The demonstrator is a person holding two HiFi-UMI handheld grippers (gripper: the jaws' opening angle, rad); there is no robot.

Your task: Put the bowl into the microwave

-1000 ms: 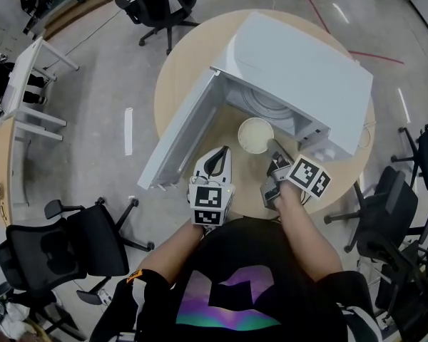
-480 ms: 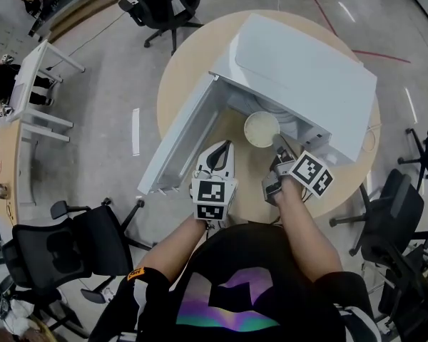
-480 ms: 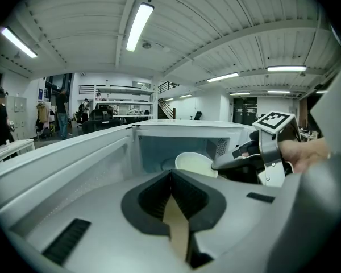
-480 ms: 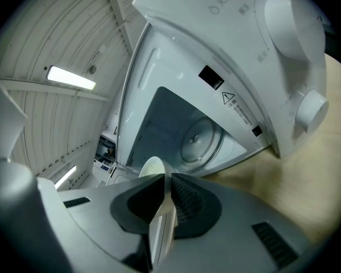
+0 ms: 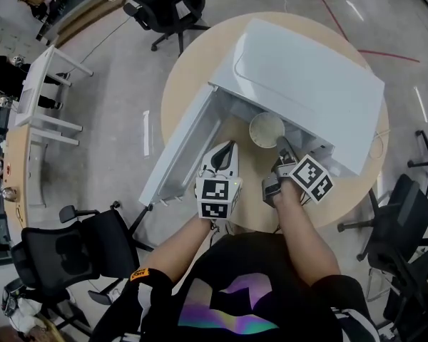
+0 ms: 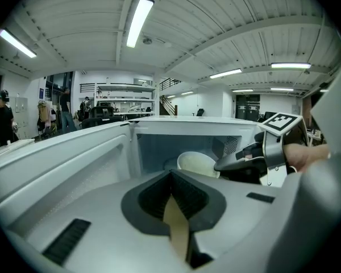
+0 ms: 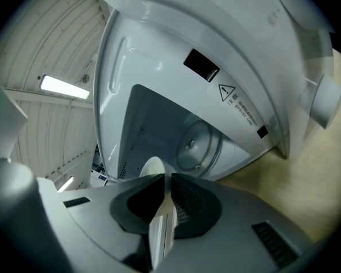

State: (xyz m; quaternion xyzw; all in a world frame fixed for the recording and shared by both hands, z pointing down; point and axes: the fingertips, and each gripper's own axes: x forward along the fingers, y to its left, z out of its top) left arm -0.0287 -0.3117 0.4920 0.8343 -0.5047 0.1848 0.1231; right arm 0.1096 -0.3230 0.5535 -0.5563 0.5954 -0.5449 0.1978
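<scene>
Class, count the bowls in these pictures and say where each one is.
1. The bowl is at the microwave's open mouth, its rim held in the right gripper. The microwave's body may hide others.

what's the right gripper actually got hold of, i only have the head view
observer: In its own view the right gripper is shut on the bowl, with the bowl's wall pinched between its jaws.
operator: anything already inside the microwave
observer: The right gripper view looks into the microwave and shows a round turntable, with nothing on the part that shows.
operator: and the left one
observer: The left gripper has its jaws together in its own view, with nothing between them.
</scene>
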